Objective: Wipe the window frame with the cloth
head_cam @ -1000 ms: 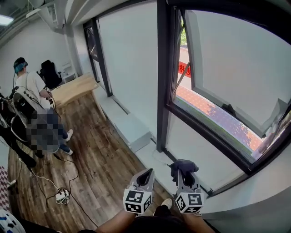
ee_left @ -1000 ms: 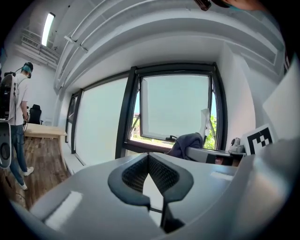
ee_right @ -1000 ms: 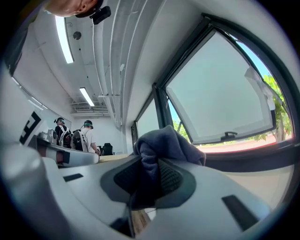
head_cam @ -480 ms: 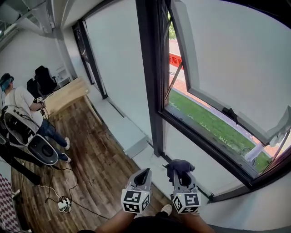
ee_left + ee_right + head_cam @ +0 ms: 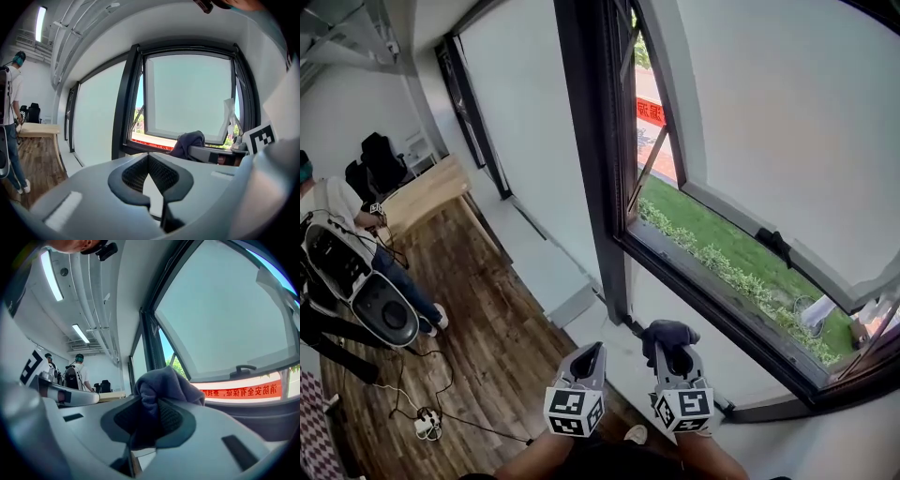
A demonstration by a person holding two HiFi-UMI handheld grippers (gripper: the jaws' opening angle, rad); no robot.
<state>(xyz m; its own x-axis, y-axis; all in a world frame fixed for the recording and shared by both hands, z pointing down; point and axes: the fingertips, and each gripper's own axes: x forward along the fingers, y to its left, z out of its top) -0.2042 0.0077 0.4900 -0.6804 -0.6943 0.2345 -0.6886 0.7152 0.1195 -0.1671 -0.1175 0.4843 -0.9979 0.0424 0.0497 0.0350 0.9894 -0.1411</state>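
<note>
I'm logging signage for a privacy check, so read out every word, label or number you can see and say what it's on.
"消防安全有保证": white characters on the red banner outdoors, as best they read in the right gripper view.
More characters to the left on that banner: too blurred to read.
The same banner in the head view: too small to read.
Nothing else is legible.

- We are holding the left gripper (image 5: 594,351) and the right gripper (image 5: 672,349) side by side at lower centre, with the cloth (image 5: 667,332) sitting between the right one's jaws.
- The window frame (image 5: 592,178) is standing just above them, its sash (image 5: 787,141) hanging open at upper right.
- A person (image 5: 333,225) is standing at far left, before a desk (image 5: 431,192).
- A power strip (image 5: 425,425) is lying on the floor (image 5: 497,319) at lower left.
</note>
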